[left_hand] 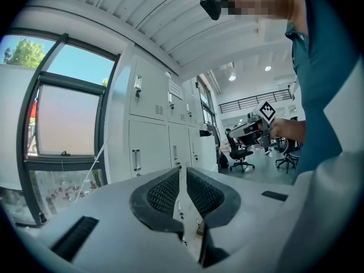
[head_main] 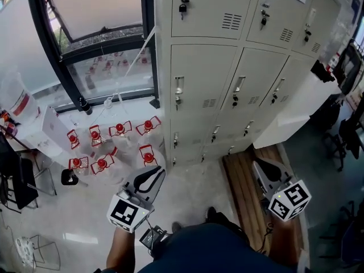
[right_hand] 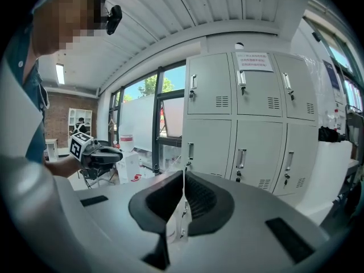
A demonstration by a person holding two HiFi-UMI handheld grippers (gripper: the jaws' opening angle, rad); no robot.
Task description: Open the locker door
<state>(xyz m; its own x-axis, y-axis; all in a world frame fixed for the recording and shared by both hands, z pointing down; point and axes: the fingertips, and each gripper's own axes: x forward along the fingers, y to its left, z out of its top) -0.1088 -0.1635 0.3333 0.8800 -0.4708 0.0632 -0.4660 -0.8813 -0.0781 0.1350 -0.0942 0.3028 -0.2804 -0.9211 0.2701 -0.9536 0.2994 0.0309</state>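
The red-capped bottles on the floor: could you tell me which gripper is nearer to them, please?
Left. The left gripper sits just beside the red-capped bottles, toward the person; the right gripper is well off to the other side, above the wooden platform.

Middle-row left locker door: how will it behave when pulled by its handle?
The locker door looks like thin sheet metal: probably light, slightly flexible. Its handle is slim and smooth, possibly slippery. A lock sits below; it may be latched.
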